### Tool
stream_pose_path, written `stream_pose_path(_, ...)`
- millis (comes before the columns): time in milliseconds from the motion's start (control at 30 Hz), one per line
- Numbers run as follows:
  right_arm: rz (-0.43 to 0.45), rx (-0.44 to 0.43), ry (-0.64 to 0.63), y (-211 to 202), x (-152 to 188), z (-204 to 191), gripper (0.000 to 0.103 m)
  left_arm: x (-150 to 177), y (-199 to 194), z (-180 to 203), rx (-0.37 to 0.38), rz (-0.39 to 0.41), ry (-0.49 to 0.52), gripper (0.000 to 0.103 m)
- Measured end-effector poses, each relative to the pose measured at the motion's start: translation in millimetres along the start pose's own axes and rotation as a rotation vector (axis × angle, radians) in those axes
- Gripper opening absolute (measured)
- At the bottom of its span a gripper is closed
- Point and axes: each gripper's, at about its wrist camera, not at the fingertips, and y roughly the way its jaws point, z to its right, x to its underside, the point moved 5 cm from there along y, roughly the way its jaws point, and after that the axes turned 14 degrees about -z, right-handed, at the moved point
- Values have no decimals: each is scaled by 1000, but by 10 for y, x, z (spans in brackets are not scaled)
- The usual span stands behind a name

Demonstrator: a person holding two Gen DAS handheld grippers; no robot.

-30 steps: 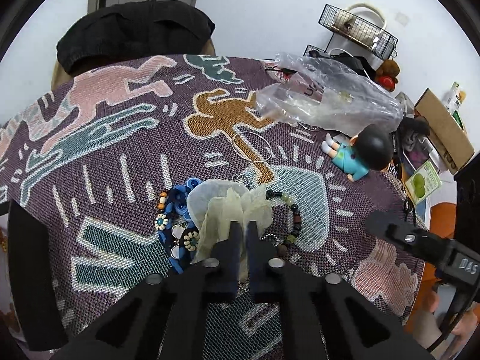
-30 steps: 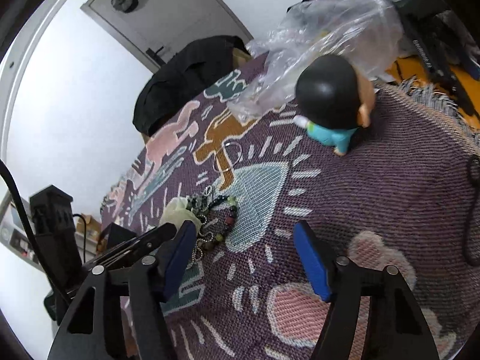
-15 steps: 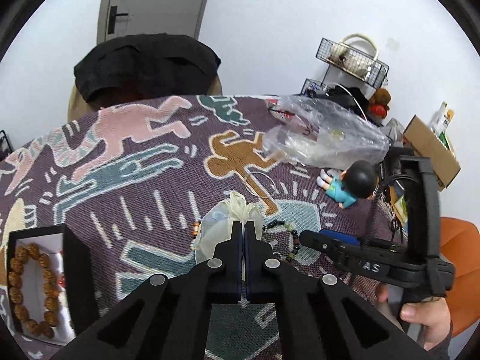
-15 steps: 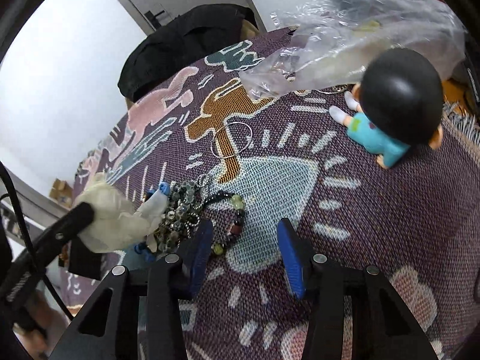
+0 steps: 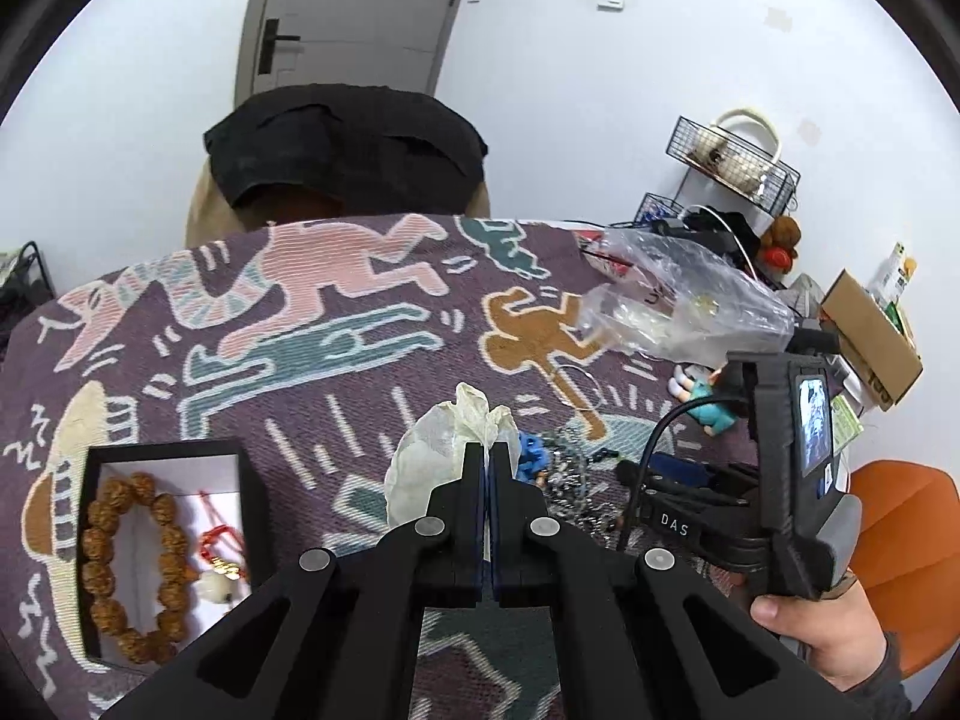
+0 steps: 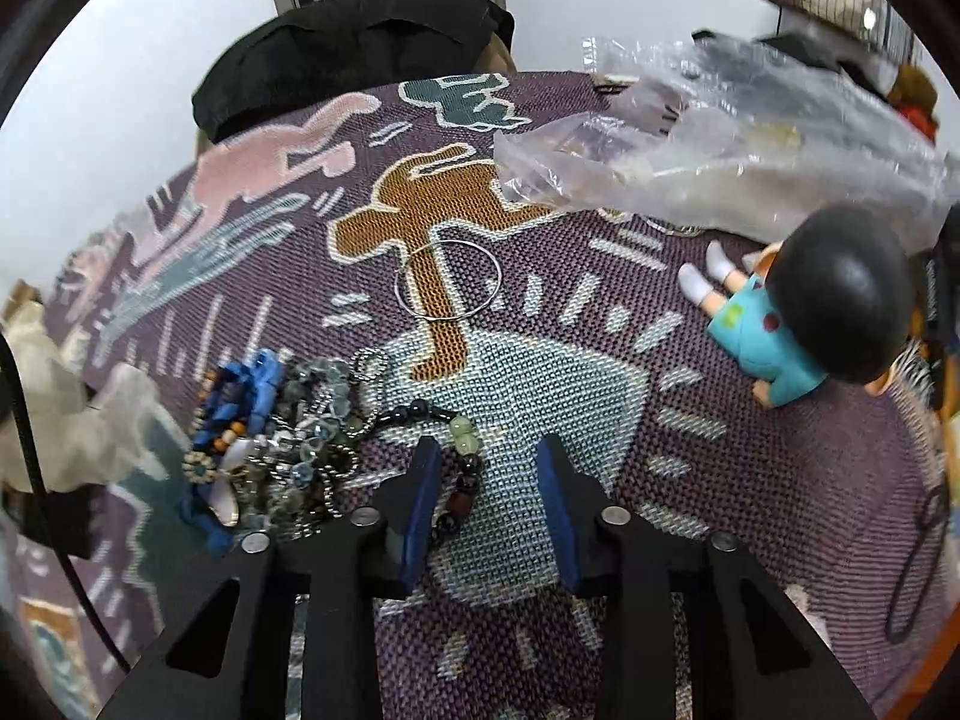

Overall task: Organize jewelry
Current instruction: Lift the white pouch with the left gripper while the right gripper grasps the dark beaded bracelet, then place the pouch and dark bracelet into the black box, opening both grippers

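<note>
Over the jewelry pile (image 6: 282, 438), my right gripper (image 6: 489, 501) was closing half-spread around the bead bracelet (image 6: 462, 468), not yet pinching. Left gripper (image 5: 487, 468) was pressed together on the pouch (image 5: 444, 450). Risk: tangled chains (image 6: 312, 420) dragging along, or beads slipping out.

1. Left wrist view: raised above the patterned surface (image 5: 372, 324), angled down along its jaws toward the far wall and door (image 5: 354, 6).
2. Right wrist view: lower, close, steeper down, just over the jewelry pile (image 6: 282, 420).
3. Shared: jewelry pile (image 5: 558, 468), wire hoop (image 6: 451, 279), plastic bag (image 5: 678, 306), doll (image 6: 810, 324), black-draped chair (image 6: 360, 42).
</note>
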Motion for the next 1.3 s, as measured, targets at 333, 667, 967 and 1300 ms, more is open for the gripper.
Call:
stream_pose_path(333, 49, -35, -91, -140, 101, -164, 9, 63, -274, -159, -24, 36, -30, 0)
stream_pose_path(667, 203, -178, -71, -754, 127, -336, 9, 127, -636, -320, -67, 76, -51, 0)
stream_pose_path(967, 298, -249, -107, -1307, 127, -499, 9, 201, -878, -603, -93, 109, -99, 0)
stream_pose_path(1300, 354, -329, -172, -1744, 149, -796, 9, 313, -863, -976, -120, 109, -179, 0)
